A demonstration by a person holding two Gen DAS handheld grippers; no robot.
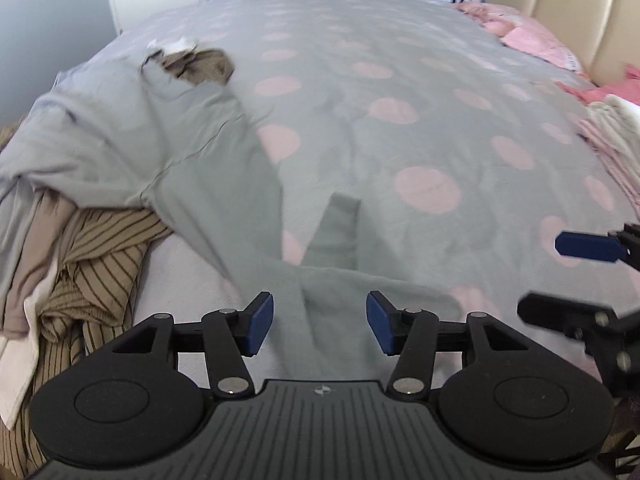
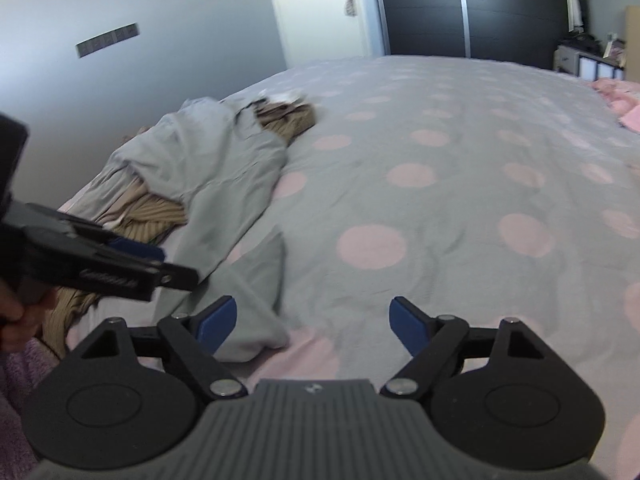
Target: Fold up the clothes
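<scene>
A light grey long-sleeved garment [image 1: 132, 140] lies crumpled at the bed's left side, one sleeve [image 1: 332, 248] trailing toward me. It shows in the right wrist view [image 2: 208, 168] too. My left gripper [image 1: 320, 324] is open and empty, just above the sleeve's near end. My right gripper [image 2: 312, 324] is open and empty over the bedspread, its left pad [image 2: 216, 324] by the sleeve's cuff [image 2: 256, 340]. The right gripper shows at the right of the left wrist view [image 1: 576, 280]. The left gripper shows at the left of the right wrist view [image 2: 132, 264].
The bed [image 1: 400, 120] has a grey cover with pink dots. A brown striped garment [image 1: 92, 264] lies under the grey one at the left edge. Pink clothes [image 1: 532, 36] and a pale pile [image 1: 616, 136] lie at the right by the beige headboard [image 1: 580, 12].
</scene>
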